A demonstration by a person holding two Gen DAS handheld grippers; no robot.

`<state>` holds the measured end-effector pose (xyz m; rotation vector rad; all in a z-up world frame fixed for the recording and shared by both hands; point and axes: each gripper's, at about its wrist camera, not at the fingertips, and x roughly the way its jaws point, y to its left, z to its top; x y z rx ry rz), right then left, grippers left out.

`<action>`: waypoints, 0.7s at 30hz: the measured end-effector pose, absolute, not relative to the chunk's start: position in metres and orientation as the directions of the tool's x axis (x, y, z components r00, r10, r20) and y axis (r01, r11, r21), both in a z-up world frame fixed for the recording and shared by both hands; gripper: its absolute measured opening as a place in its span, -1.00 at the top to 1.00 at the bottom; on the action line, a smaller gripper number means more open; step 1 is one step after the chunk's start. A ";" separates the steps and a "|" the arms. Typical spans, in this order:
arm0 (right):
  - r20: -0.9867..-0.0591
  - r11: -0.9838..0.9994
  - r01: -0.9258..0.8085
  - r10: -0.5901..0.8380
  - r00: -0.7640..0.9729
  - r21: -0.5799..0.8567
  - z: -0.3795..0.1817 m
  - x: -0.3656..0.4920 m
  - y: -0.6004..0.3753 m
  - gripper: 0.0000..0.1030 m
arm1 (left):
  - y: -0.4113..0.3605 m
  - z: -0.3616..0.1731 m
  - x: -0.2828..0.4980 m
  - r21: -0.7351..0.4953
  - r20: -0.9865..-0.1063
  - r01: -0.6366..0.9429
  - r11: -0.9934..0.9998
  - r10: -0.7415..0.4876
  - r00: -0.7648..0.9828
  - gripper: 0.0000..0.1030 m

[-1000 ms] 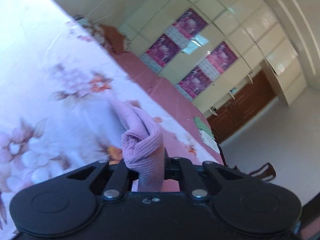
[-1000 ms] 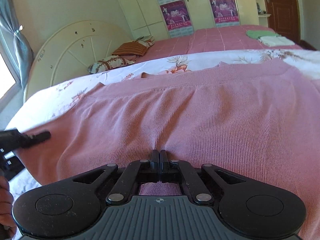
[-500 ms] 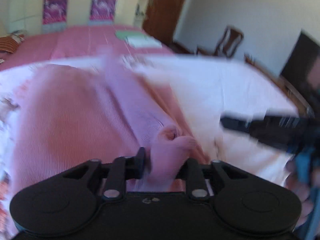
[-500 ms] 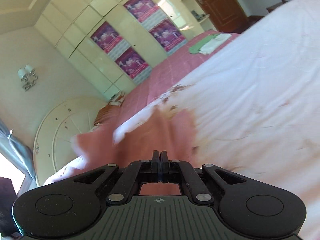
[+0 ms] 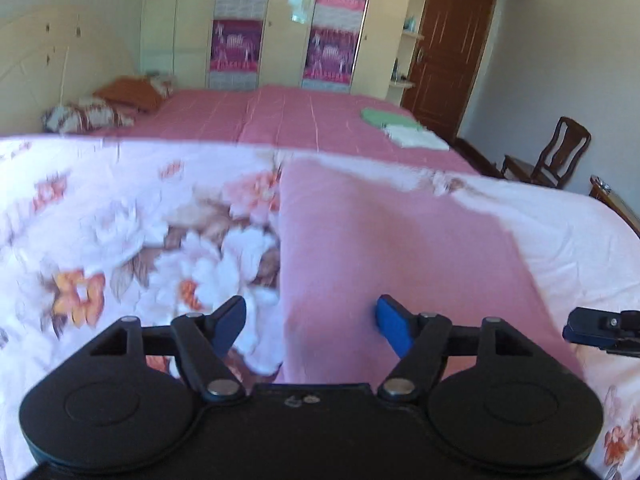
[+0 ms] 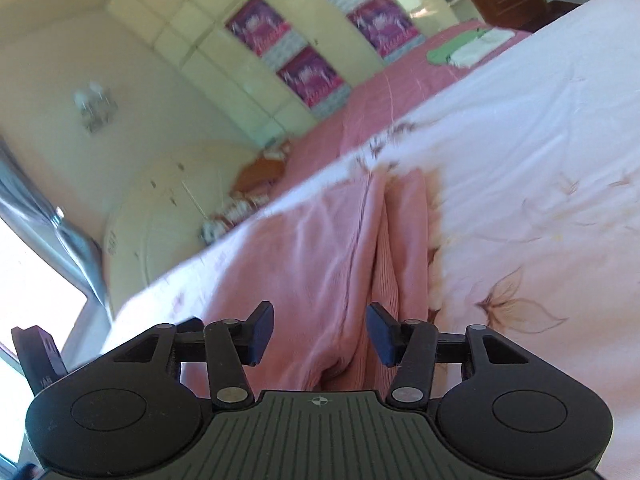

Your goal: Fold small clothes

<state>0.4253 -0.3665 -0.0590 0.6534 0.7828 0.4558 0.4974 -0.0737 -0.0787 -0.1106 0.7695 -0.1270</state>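
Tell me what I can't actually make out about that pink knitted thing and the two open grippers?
- Pink knit garment: left wrist view, its near hem is hidden behind the left gripper; motion blur hides the weave.
- Same garment: right wrist view, the right gripper covers its near end, so its type is unclear.
- Folded green and white cloths: too far to identify.

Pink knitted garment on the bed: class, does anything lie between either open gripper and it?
Nothing visible does. The pink garment lies bare on the floral bedsheet, directly ahead of the open left gripper. The right gripper, also open, has only the garment's folds before its fingers.
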 end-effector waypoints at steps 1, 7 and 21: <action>-0.514 0.726 -0.139 0.595 0.617 0.673 -0.061 0.428 -0.360 0.10 | -0.068 -0.085 0.494 -0.168 -0.694 0.072 0.983 -0.170 0.699 -0.39; -0.603 0.785 -0.139 0.564 0.564 0.603 -0.077 0.441 -0.339 0.13 | -0.050 -0.098 0.473 -0.261 -0.674 0.048 0.964 -0.217 0.706 -0.42; -0.607 0.792 -0.190 0.576 0.547 0.580 -0.079 0.474 -0.328 0.45 | -0.038 -0.101 0.482 -0.308 -0.674 0.095 0.947 -0.287 0.681 -0.49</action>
